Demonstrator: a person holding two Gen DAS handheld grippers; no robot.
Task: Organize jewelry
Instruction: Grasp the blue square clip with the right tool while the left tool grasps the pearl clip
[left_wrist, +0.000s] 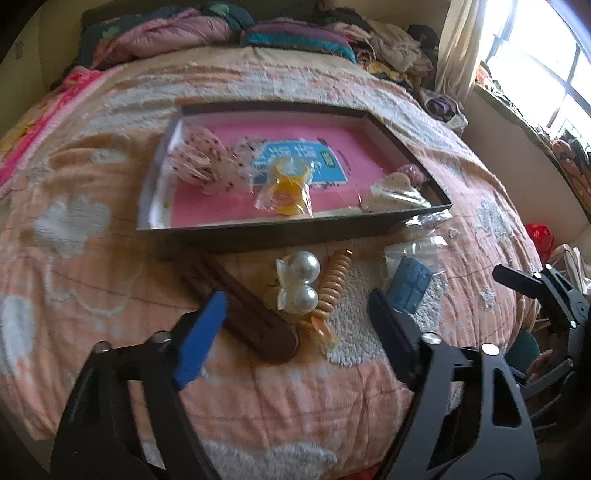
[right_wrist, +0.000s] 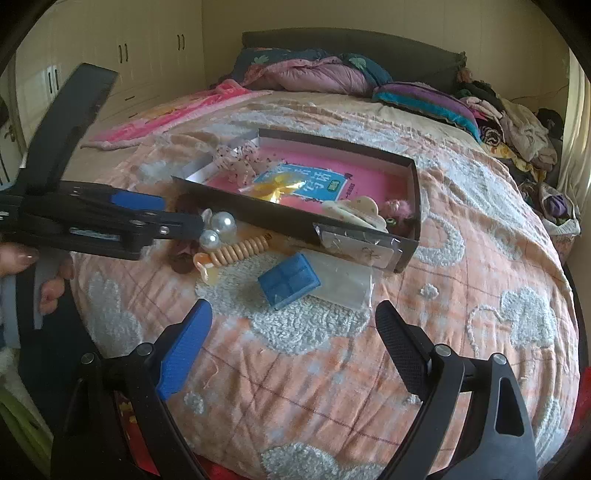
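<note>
A shallow black box (left_wrist: 295, 236) (right_wrist: 280, 216) with a pink floor lies on the bed and holds a yellow bangle in plastic (left_wrist: 288, 188), a cream claw clip (left_wrist: 391, 194) and a frilly hair piece (left_wrist: 203, 162). In front of it lie a pearl hair clip (left_wrist: 299, 280) (right_wrist: 218, 229), a coiled orange hair tie (left_wrist: 334, 284) (right_wrist: 240, 251), a brown barrette (left_wrist: 243, 306) and a small blue box (left_wrist: 408, 284) (right_wrist: 290, 280). My left gripper (left_wrist: 295, 321) (right_wrist: 184, 214) is open and empty over the barrette and pearl clip. My right gripper (right_wrist: 291, 332) (left_wrist: 517, 277) is open and empty in front of the blue box.
The bed has an orange and white quilt (right_wrist: 461, 295). Pillows and piled clothes (right_wrist: 406, 96) sit at the head. A clear plastic bag (right_wrist: 347, 284) lies under the blue box. White cupboards (right_wrist: 110, 55) stand at the left, a window (left_wrist: 535, 66) at the right.
</note>
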